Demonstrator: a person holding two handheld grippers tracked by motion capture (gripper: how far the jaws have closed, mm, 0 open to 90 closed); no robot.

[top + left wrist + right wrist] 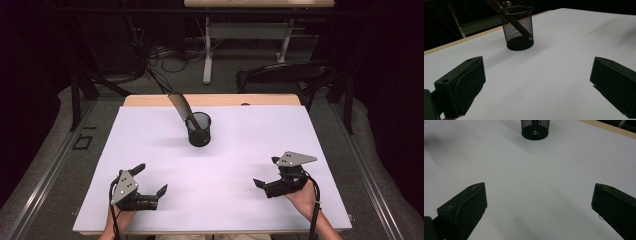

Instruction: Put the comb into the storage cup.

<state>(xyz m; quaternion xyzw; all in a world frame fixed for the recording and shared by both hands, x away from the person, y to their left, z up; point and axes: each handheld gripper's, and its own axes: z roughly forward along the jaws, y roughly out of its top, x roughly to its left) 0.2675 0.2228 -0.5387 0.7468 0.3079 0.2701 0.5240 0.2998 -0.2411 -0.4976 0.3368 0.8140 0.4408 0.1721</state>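
Observation:
A black mesh cup [199, 129] stands upright on the white table [250, 140], a little behind its middle. A dark comb [180, 105] leans out of the cup toward the back left. My left gripper [151, 179] rests near the front left edge, open with nothing between its jaws. My right gripper [266, 171] sits at the front right, open and empty too. In the left gripper view the cup [519, 27] and comb [499, 7] lie well beyond the gripper [537, 65]. In the right gripper view the cup [535, 128] is far ahead of the gripper [539, 190].
A wooden strip [215, 100] shows at the table's far edge. Behind the table stand a dark chair [285, 72] and another desk's white legs [207, 50], with cables on the floor. A hand [305, 197] holds each gripper from the front edge.

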